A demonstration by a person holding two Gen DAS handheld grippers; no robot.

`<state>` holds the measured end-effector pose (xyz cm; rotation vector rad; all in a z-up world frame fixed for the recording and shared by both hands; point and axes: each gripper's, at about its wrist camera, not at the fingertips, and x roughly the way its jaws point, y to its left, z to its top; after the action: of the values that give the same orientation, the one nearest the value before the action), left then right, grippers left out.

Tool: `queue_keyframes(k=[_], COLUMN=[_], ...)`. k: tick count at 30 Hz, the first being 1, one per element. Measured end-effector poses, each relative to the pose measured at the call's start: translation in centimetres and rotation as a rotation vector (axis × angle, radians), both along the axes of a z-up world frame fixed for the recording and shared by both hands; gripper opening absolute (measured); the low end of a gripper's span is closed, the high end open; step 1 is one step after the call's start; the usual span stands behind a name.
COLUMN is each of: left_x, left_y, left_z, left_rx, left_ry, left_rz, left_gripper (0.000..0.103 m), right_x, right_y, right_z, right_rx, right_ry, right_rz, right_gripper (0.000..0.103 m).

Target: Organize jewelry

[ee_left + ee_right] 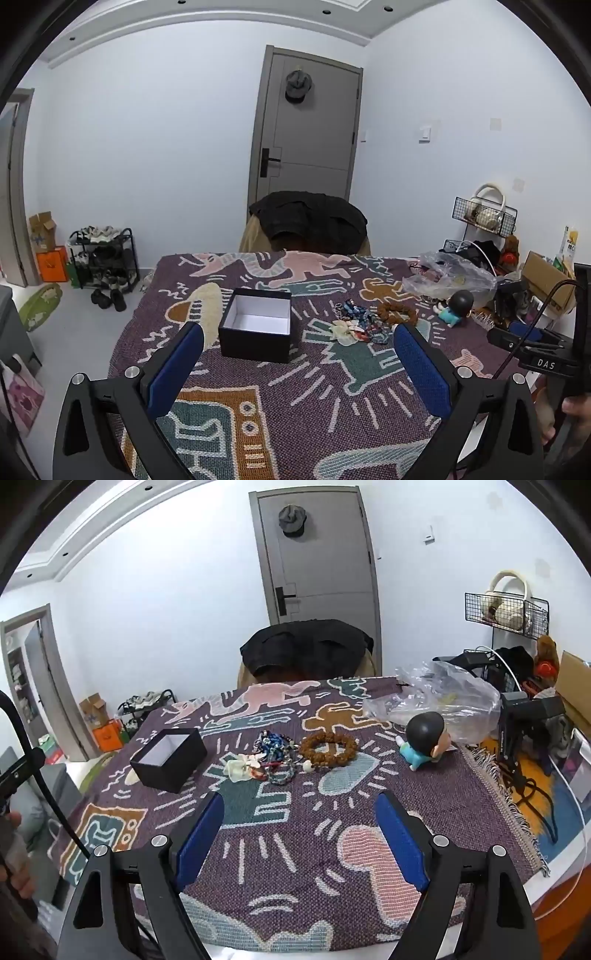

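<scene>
An open black box [256,326] [169,759] with a white inside stands on the patterned cloth [280,406] [295,849]. To its right lies a heap of jewelry [356,325] [271,760]: blue and dark bead strings and a white flower piece [240,768]. A brown bead bracelet [397,312] [328,749] lies beside the heap. My left gripper [299,332] is open above the cloth, short of the box and heap. My right gripper [299,801] is open too, nothing between its fingers, the heap a little beyond it.
A small doll [424,744] [456,304] with a dark head lies right of the bracelet, before a clear plastic bag [439,698]. A chair with a dark jacket [308,218] stands behind the table. Clutter and a wire rack [506,613] fill the right side.
</scene>
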<state>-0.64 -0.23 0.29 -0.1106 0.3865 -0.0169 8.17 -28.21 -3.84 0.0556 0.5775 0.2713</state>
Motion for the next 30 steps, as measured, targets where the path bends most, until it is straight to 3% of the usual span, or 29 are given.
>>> queue_keyframes(k=[20,30], left_x=[-0.1,-0.7], left_y=[0.2,0.3], left_z=[-0.3,-0.5], left_rx=[0.004,0.012], left_ry=[0.0,-0.032], left_rz=[0.003,0.002], left_gripper=[0.103,0.103], right_x=[0.2,-0.8], right_y=[0.4,1.3], right_z=[0.1,1.1], right_rx=[-0.009,-0.03], right_ry=[0.002,-0.061], right_rz=[0.002,0.028], right_gripper=[0.084,0.084])
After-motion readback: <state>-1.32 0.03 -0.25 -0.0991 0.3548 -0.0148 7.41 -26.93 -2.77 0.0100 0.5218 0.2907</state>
